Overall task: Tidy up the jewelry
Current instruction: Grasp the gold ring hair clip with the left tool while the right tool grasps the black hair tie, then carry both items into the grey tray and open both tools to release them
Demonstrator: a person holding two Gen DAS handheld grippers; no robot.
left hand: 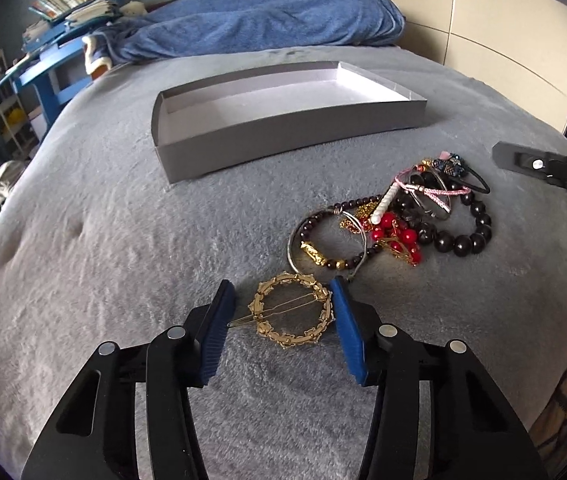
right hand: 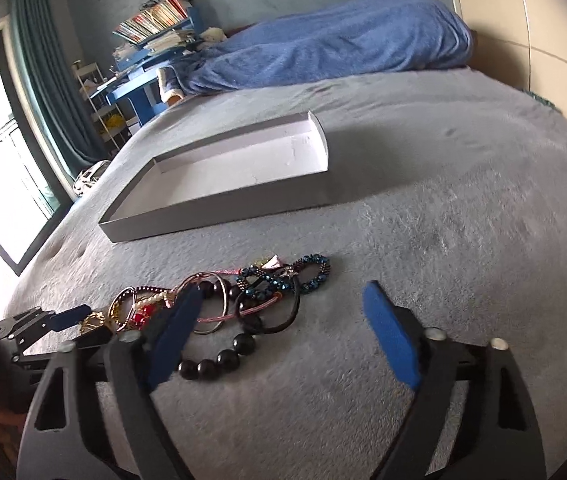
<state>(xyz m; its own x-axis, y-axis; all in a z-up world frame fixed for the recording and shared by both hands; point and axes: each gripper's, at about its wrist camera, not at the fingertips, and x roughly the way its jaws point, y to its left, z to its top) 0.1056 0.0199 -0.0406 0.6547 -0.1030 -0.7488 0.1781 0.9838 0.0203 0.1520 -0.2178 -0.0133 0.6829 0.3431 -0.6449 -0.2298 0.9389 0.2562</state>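
Observation:
A gold ring-shaped hair clip (left hand: 290, 311) lies on the grey blanket between the open blue pads of my left gripper (left hand: 283, 294); the pads stand beside it, apart from it. A pile of jewelry (left hand: 403, 216) with black beads, red beads and bangles lies just beyond to the right. An empty grey box (left hand: 283, 136) sits farther back. In the right wrist view my right gripper (right hand: 279, 300) is open and empty, hovering at the right of the pile (right hand: 243, 304), with the box (right hand: 219, 216) behind. The left gripper's tip (right hand: 71, 316) shows at the pile's left.
A blue blanket (left hand: 267, 20) is heaped at the far end of the bed. Blue shelves with books (left hand: 71, 4) stand at the back left. A window with green curtains (right hand: 43, 80) is on the left. A cream wardrobe (left hand: 483, 40) stands to the right.

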